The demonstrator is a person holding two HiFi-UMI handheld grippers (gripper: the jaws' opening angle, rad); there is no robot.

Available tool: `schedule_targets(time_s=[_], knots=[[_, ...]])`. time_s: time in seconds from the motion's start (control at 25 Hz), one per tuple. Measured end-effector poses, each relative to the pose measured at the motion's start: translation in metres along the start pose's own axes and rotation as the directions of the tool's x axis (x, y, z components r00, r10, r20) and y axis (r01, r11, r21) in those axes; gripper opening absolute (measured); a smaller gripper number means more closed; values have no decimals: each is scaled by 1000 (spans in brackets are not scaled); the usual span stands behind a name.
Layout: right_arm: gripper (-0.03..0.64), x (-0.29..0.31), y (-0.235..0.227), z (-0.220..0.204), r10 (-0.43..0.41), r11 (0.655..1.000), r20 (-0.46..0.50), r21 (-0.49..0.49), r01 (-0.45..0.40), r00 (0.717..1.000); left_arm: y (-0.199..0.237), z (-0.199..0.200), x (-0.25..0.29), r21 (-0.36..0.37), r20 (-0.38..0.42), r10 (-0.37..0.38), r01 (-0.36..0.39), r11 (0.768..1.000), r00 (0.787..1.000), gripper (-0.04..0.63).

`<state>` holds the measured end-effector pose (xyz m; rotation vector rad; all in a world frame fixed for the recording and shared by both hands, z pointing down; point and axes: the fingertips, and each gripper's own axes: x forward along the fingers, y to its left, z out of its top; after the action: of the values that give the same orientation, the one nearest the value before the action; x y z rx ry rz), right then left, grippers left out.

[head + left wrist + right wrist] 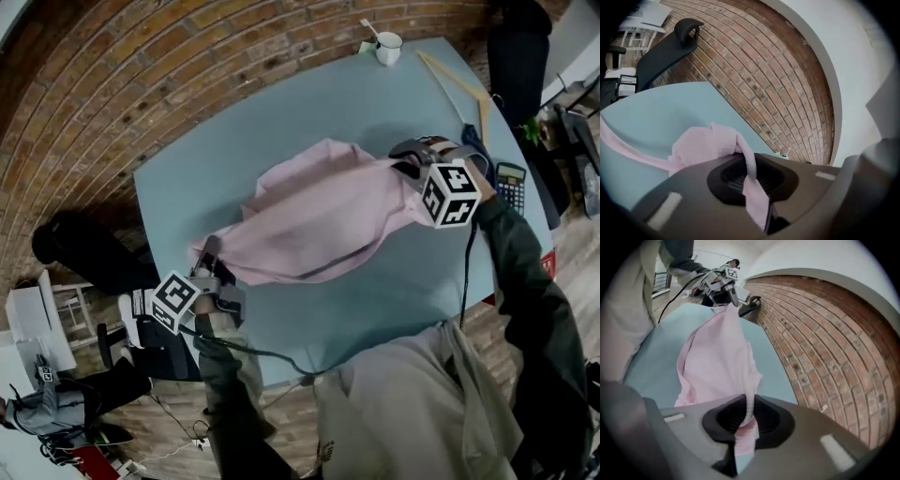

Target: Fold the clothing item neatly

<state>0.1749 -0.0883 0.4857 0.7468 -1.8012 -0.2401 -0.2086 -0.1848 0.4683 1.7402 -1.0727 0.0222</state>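
Grey sleeve (pixel 525 281) sat closest, carrying the right tongs (pixel 405 167); the pink shirt (pixel 314 220) hung stretched from them to the left tongs (pixel 208 258), sagging low over the counter (pixel 394 291), well short of the white mug (pixel 388 47). Likely risks: such slim bites could slip under tension; an uneven pull would skew the fold; the slack middle might drag and bunch. Both tongs were nearly closed; each pinched a thin pleat of shirt edge, the right pair nearer the mug.
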Motion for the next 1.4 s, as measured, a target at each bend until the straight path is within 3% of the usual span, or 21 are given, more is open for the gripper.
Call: schedule_targets(time_s=[0.08, 0.16, 0.2, 0.28, 0.32, 0.48, 0.52, 0.56, 0.68, 0.84, 0.88, 0.96, 1.04, 1.08, 1.16, 1.4], knots=[[51, 15, -21, -2, 16, 995, 17, 96, -18, 1000, 10, 10, 24, -45, 0, 20, -20, 999, 1000, 48], [57, 29, -49, -2, -47, 984, 36, 173, 40, 998, 22, 18, 44, -89, 18, 45, -43, 995, 999, 55], [64, 32, -66, -1, -124, 973, 53, 205, 110, 991, 26, 23, 50, -103, 38, 58, -54, 993, 998, 91], [80, 29, -96, -1, -291, 929, 87, 262, 260, 953, 27, 32, 57, -99, 78, 67, -59, 993, 995, 306], [80, 24, -105, -3, -346, 907, 95, 287, 307, 933, 25, 33, 57, -85, 87, 59, -52, 995, 994, 327], [75, -6, -100, -7, -407, 877, 114, 326, 353, 906, 5, 21, 41, 10, 68, -2, 1, 1000, 998, 313], [48, -16, -92, -6, -409, 874, 122, 337, 350, 904, 1, 15, 33, 35, 66, -14, 12, 999, 998, 262], [19, -28, -83, -4, -413, 867, 129, 357, 347, 902, -3, 7, 24, 60, 66, -22, 18, 998, 998, 158], [2, -65, -45, 2, -426, 830, 184, 469, 302, 886, -11, -29, -5, 176, 51, -23, 14, 984, 998, 8], [2, -102, 24, 11, -395, 764, 253, 624, 163, 883, -15, -101, -41, 379, -13, 25, -18, 925, 1000, 8], [2, -106, 44, 13, -374, 741, 266, 662, 113, 888, -14, -122, -48, 421, -32, 39, -22, 907, 999, 8], [2, -109, 84, 16, -326, 661, 302, 750, -12, 896, -11, -159, -58, 472, -66, 62, -24, 881, 996, 8], [2, -108, 122, 17, -280, 583, 332, 804, -115, 901, -12, -187, -64, 472, -84, 64, -17, 882, 994, 8], [2, -106, 140, 18, -259, 561, 340, 815, -145, 904, -15, -198, -67, 466, -82, 58, -13, 885, 995, 8], [2, -103, 165, 25, -232, 544, 350, 820, -178, 907, -25, -213, -71, 482, -68, 46, -7, 876, 997, 8], [2, -99, 192, 53, -246, 520, 390, 826, -219, 887, -53, -243, -72, 603, -48, 19, 14, 797, 999, 8]])
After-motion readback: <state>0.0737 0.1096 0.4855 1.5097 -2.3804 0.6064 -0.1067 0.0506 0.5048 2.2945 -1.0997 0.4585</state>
